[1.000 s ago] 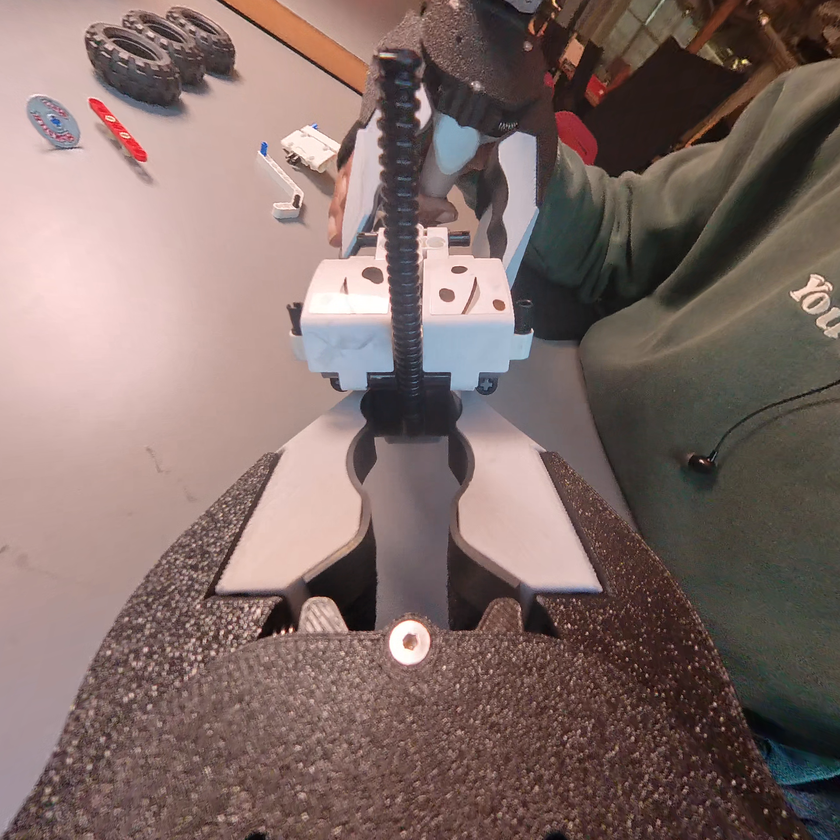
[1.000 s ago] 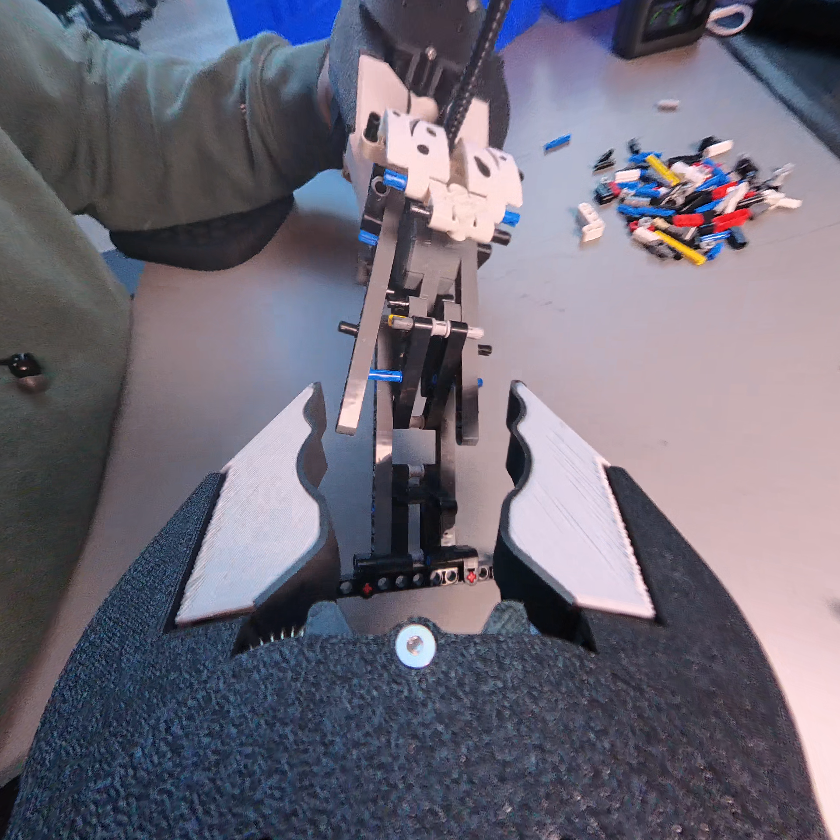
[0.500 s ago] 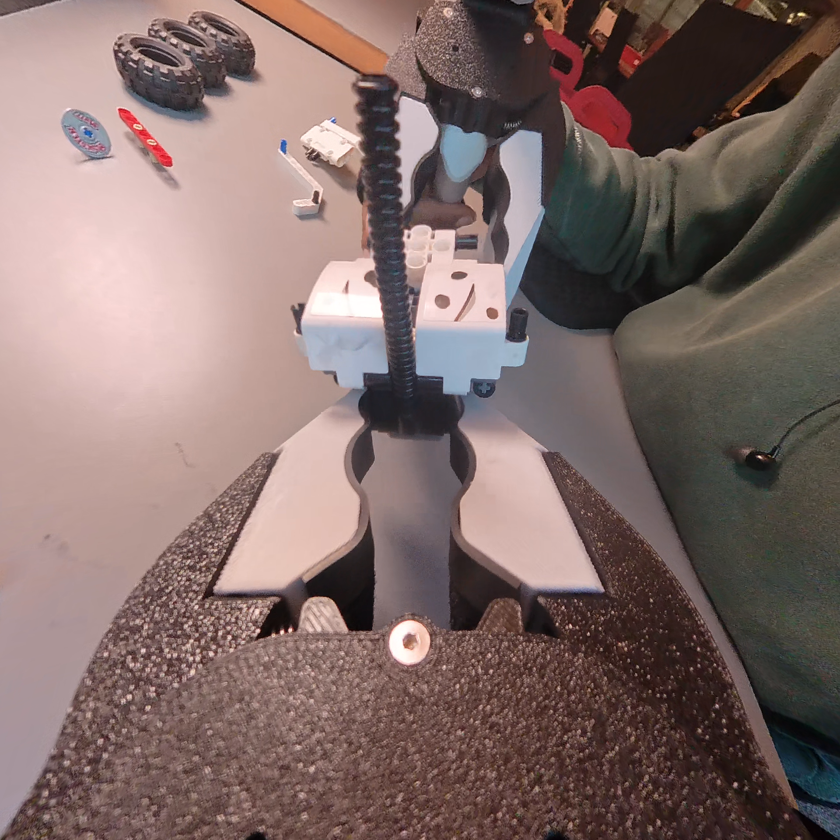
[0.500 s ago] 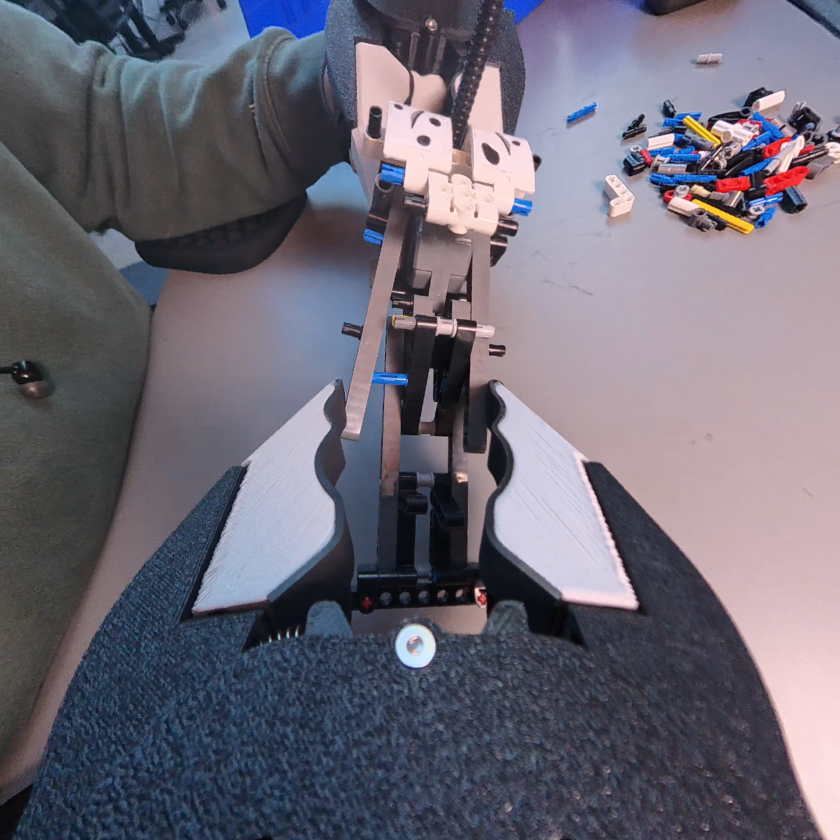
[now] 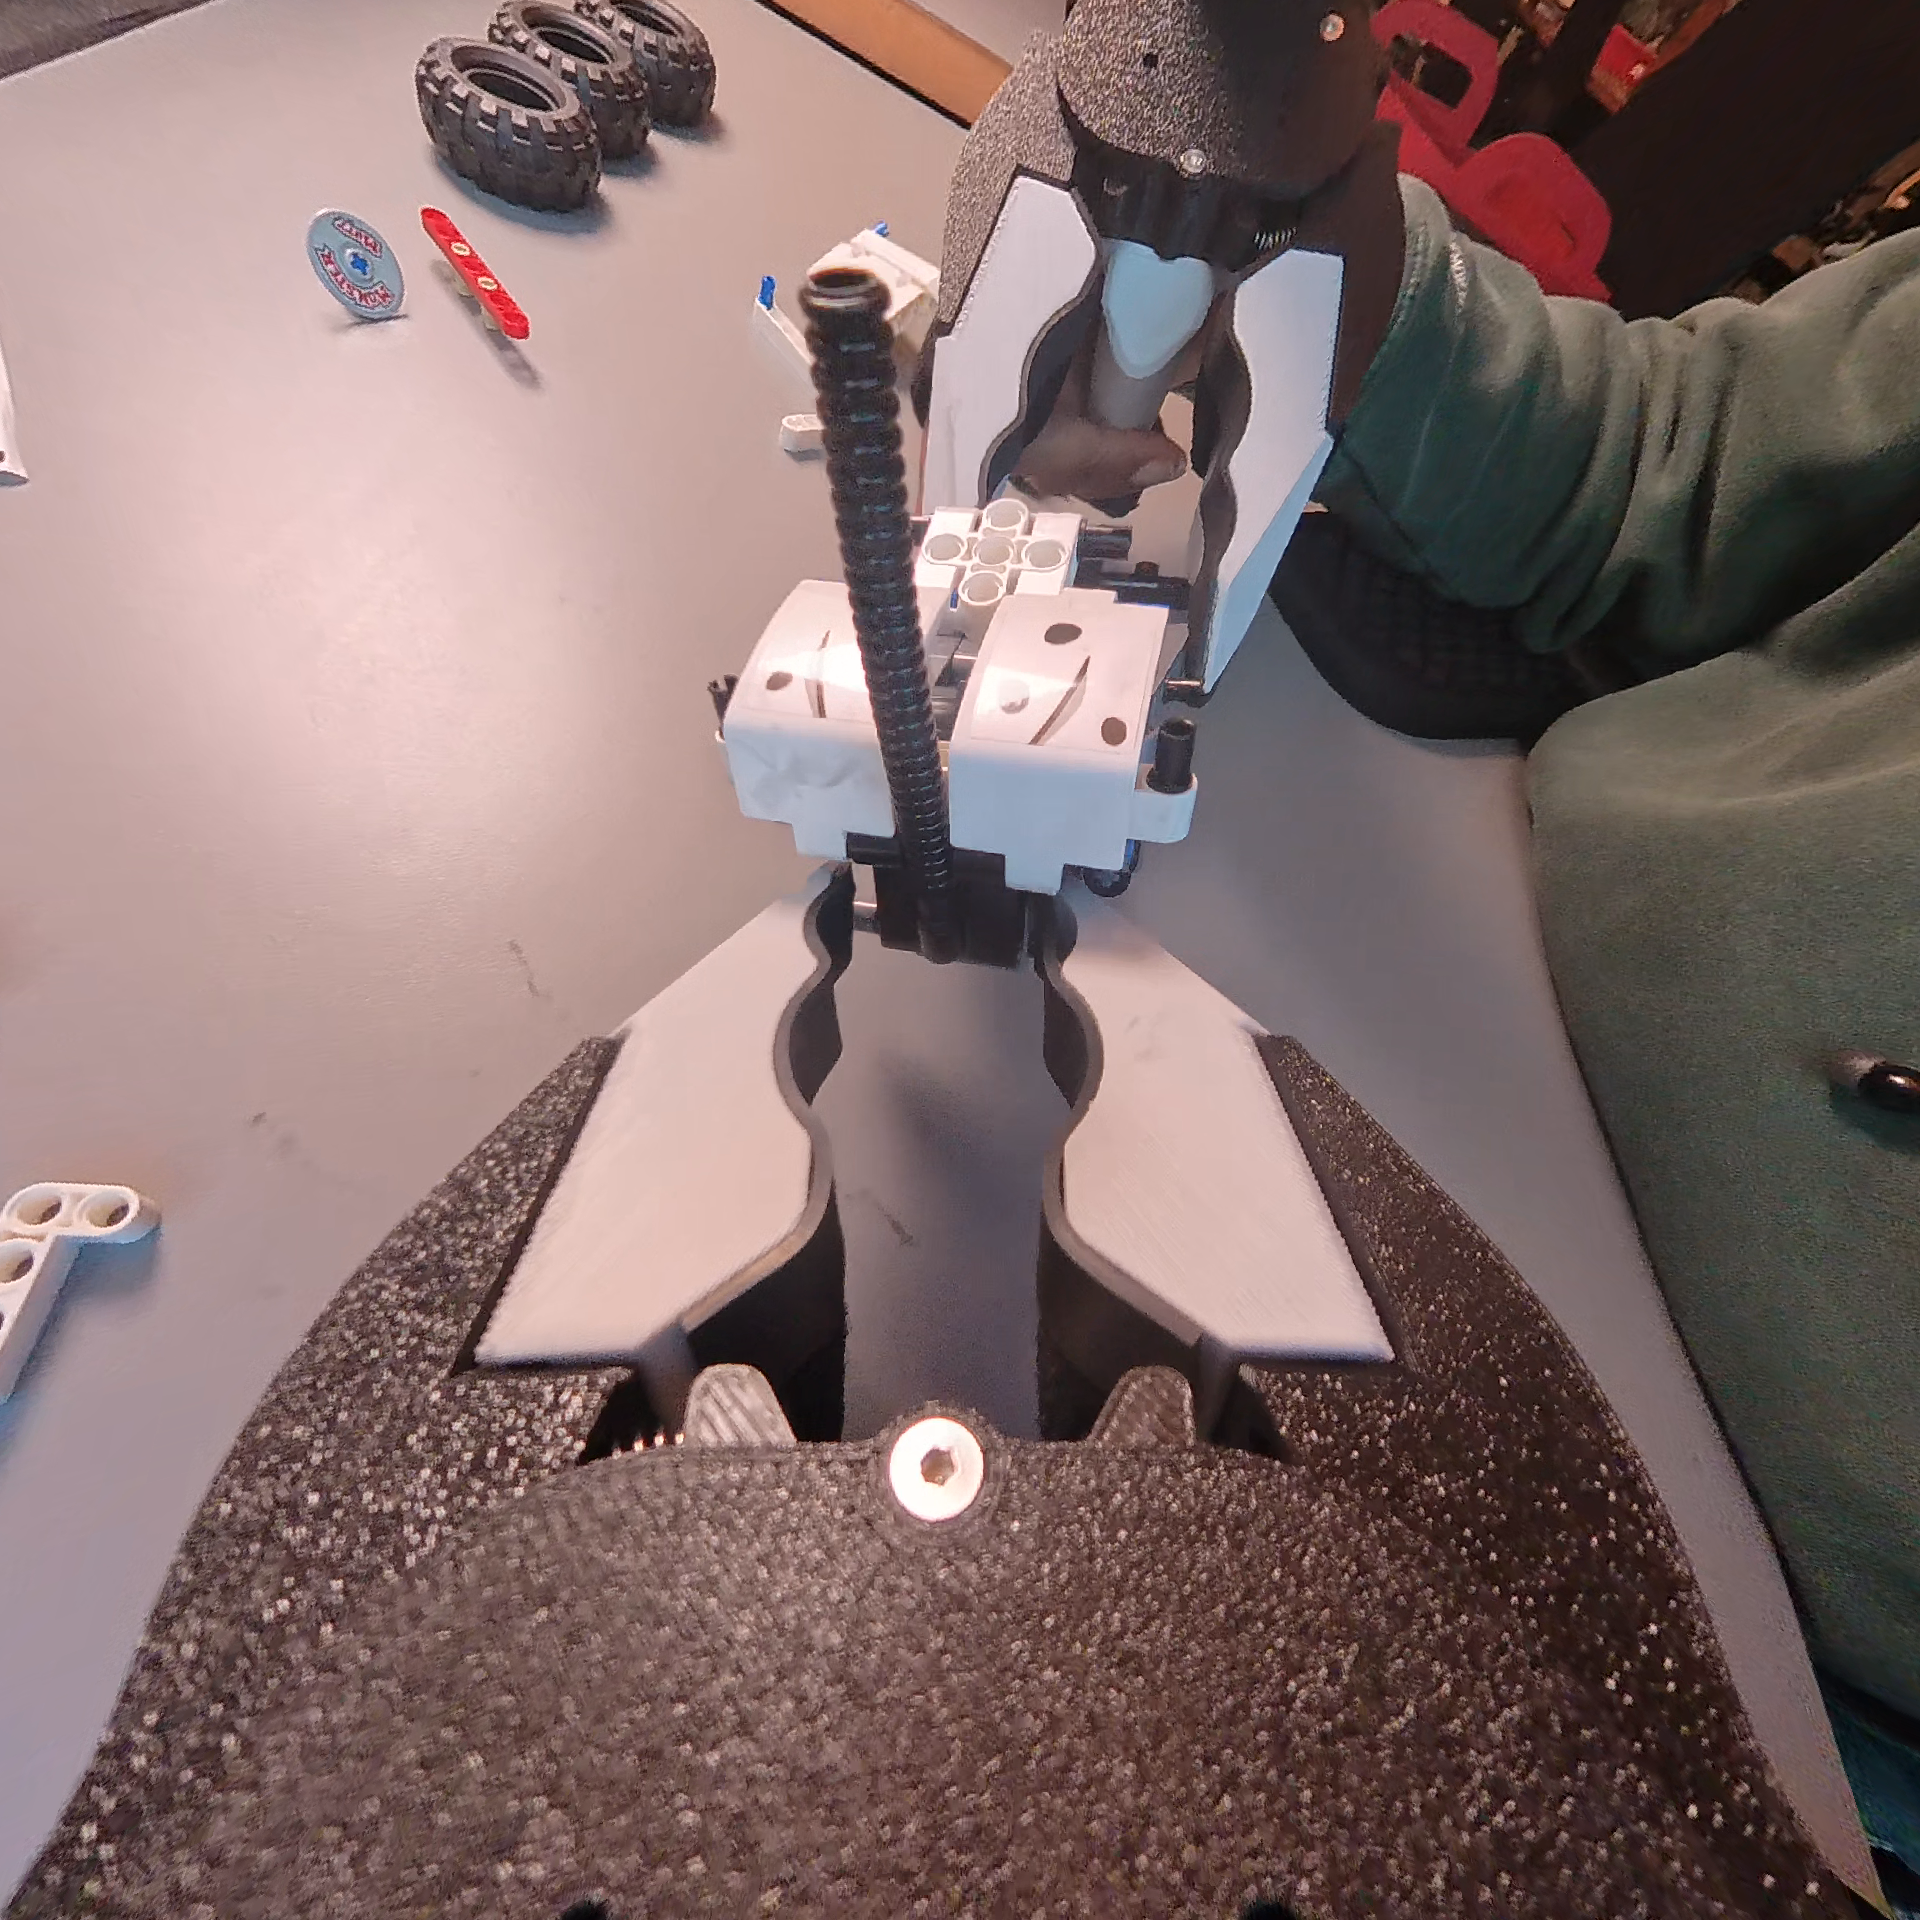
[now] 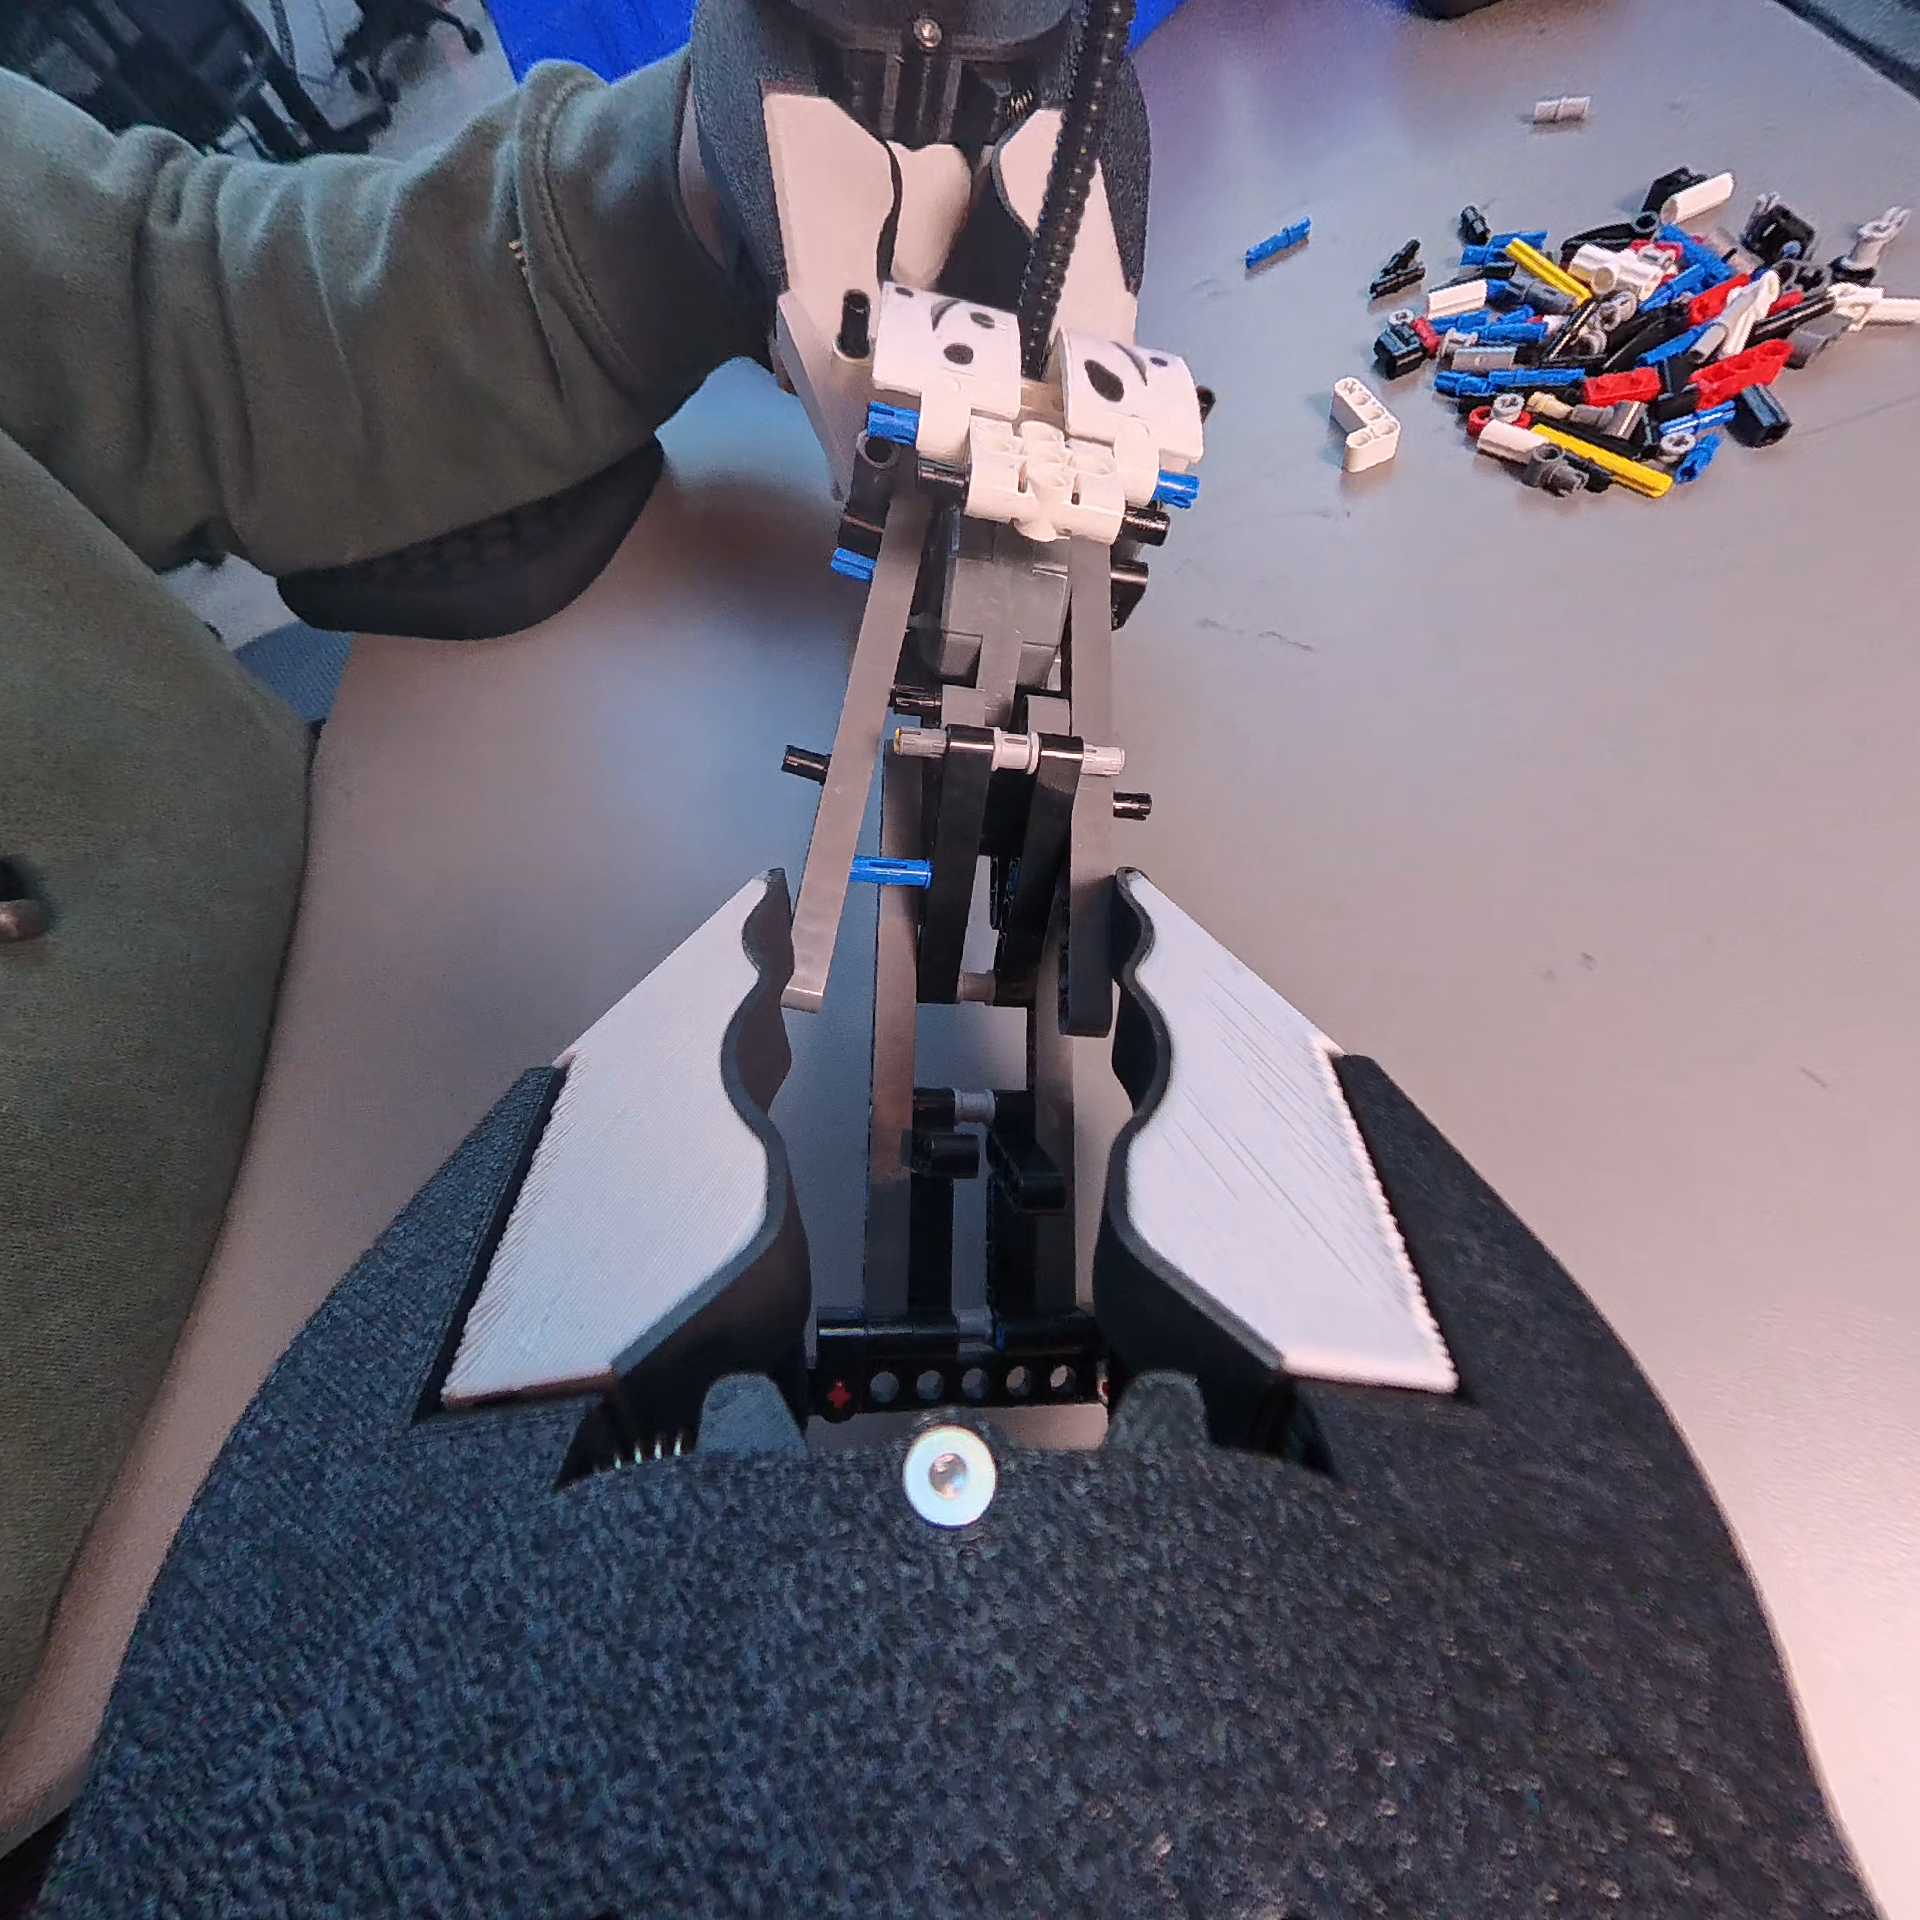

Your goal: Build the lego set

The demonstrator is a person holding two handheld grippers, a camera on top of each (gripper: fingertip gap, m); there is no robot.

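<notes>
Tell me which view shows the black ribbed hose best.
Left wrist view: the black ribbed hose runs unobstructed from its base at the left hand-held gripper up to its open end. Right wrist view shows only a thin upper stretch behind the white panels.

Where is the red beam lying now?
In the left wrist view, the red beam lies far left on the table, between the round grey disc and the black tyres.
</notes>
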